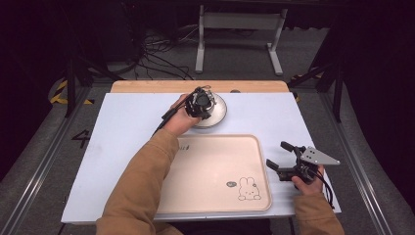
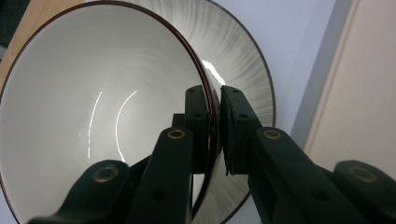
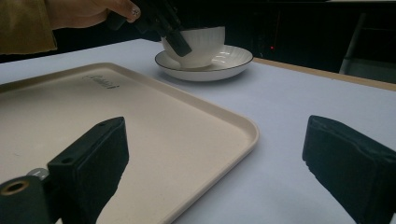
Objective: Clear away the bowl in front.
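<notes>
In the upper middle of the high view, the left gripper [image 1: 201, 105] is over a white ribbed ceramic cup [image 3: 198, 45] that stands on a white round saucer with a thin dark rim [image 3: 224, 63]. The left gripper view shows its two black jaws closed on the wall of the cup [image 2: 93, 116], one pad inside and the other pad outside, with the dark rim line running between them. In the right gripper view, the cup and saucer sit in the upper middle of the frame, on the pale grey table top [image 1: 127, 132], just beyond the far edge of a beige rectangular plastic tray with a small rabbit drawing [image 1: 215, 166]. The tray lies in the lower middle of the high view, and the saucer [image 1: 219, 115] is near it but I cannot tell if they touch. The right gripper [image 1: 282, 155] is at the lower right of the high view, beside the right edge of the tray. Its jaws stand wide apart and nothing is between them.
</notes>
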Motion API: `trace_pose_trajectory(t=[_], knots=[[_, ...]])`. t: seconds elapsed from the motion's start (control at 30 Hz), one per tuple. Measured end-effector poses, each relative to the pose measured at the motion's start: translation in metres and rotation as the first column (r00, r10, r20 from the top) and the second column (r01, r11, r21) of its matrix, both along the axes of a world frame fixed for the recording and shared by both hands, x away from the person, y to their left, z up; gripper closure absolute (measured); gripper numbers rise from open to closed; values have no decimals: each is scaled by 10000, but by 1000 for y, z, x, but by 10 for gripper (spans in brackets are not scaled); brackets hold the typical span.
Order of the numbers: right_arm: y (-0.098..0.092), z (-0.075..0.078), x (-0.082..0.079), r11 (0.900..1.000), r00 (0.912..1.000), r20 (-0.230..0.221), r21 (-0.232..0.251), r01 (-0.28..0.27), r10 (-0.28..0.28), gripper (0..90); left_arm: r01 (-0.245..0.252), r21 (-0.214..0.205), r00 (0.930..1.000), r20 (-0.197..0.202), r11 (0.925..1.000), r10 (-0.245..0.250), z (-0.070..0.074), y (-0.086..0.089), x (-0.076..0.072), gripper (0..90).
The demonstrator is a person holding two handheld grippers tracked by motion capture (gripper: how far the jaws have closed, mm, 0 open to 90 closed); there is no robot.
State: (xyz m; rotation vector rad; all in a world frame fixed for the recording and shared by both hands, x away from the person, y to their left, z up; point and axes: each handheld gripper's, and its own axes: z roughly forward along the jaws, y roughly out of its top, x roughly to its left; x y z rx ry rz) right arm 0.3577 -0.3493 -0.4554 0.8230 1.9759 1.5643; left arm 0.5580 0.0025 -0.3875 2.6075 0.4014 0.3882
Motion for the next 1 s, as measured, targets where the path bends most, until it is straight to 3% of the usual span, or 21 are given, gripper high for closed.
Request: trace_pose_trajectory(t=[1.0], knots=[[0,0,0,10000,10000,-9,22,18,-18,76,751,-312,9971,101,9967,-748,63,5,-56,822]])
